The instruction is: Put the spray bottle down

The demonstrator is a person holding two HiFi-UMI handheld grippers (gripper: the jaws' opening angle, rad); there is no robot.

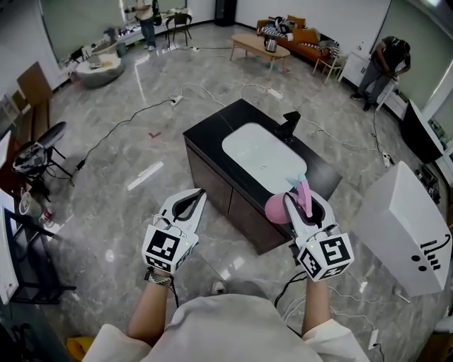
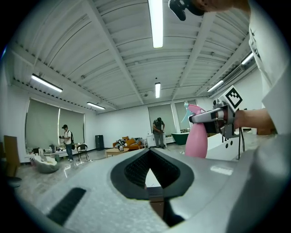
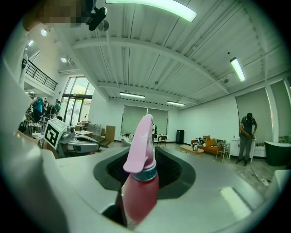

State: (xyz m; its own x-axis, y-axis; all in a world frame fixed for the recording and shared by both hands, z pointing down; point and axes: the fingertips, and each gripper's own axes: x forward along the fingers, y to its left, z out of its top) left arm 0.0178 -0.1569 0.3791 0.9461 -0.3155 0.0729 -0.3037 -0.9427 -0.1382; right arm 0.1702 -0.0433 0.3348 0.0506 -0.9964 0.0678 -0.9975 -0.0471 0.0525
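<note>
Pink bottle (image 1: 277,209): held upright in the air by the right tongs (image 1: 306,205). It is not resting on anything. From the head view it shows against the near right edge of the worktop (image 1: 212,134).
Bottle grip: in the right gripper view the two jaws press on the bottle (image 3: 138,200) just below its teal collar. The pink trigger head rises above them. In the left gripper view the body (image 2: 196,141) hangs below the jaws.
Right tongs: closed on the bottle's neck (image 3: 145,175) and pointing level.
Left tongs (image 1: 201,194): jaw tips together with nothing between them (image 2: 149,154), pointing level. They sit left of the right tongs and well apart from them, over the floor (image 1: 120,184) at the worktop's near left side.
Worktop: a black slab on a dark cabinet, standing alone on the floor.
Sink (image 1: 262,157): white and rounded, sunk into the worktop, with a black tap (image 1: 290,124) at its far edge.
Box (image 1: 400,226): white with black marks, on the floor right of the worktop.
Floor: glossy grey stone with loose cables across it.
Background: an orange sofa (image 1: 301,37) and a low table (image 1: 258,47) at the far wall. One person (image 1: 386,63) bends over at the far right and another (image 1: 147,21) stands at the far left.
</note>
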